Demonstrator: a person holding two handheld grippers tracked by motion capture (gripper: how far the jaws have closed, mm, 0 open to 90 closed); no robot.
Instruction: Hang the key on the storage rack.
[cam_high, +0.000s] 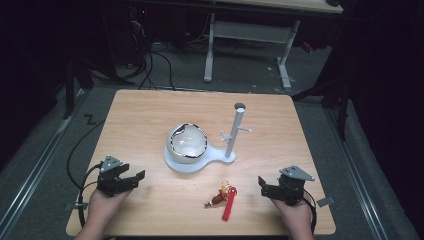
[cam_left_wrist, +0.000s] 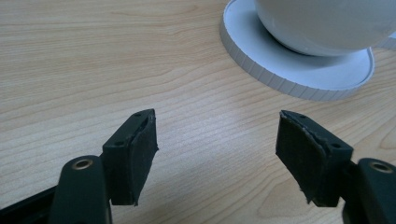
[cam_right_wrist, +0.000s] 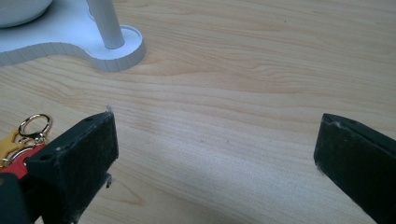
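A white stand (cam_high: 192, 164) sits in the middle of the wooden table (cam_high: 150, 115); a round white bowl (cam_high: 187, 143) rests on the stand's flat round part, and a tall white pole (cam_high: 234, 131) with little pegs stands up on the stand's small end, just beside the bowl. In front of the stand, nearer the person, lies a key ring (cam_high: 223, 196) with a red strap and a gold ring; it is apart from the stand. The left gripper (cam_high: 131, 178) is to the left of the stand, low over the table; its jaws are spread wide and hold nothing. The right gripper (cam_high: 264, 186) is to the right of the key ring, close to it; its jaws are spread wide too, with only bare wood between them.
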